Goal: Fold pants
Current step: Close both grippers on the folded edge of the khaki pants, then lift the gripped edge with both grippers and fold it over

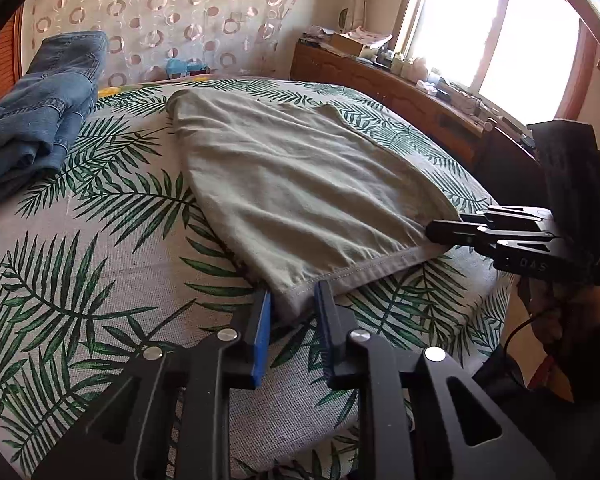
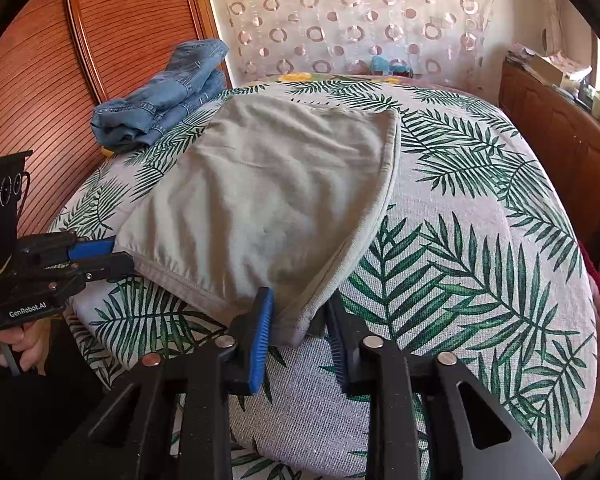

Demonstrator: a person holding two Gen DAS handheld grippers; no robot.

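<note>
Pants [image 1: 300,184]: pale grey-green, lying flat on the leaf-print bed cover [image 1: 80,280], hem edge nearest, jeans [image 1: 40,108] heaped well apart at the far side. Looking soft, light, limp, so sagging wherever unsupported and likely slipping from a shallow pinch. Left tongs [image 1: 292,308] narrowed onto one near hem corner, cloth sitting between the blue pads [image 1: 265,320]. Right tongs [image 2: 300,320] likewise pinching the other near corner. Gripping the stitched hem band [image 1: 380,268], the thickest part, and keeping both corners level for the fold.
</note>
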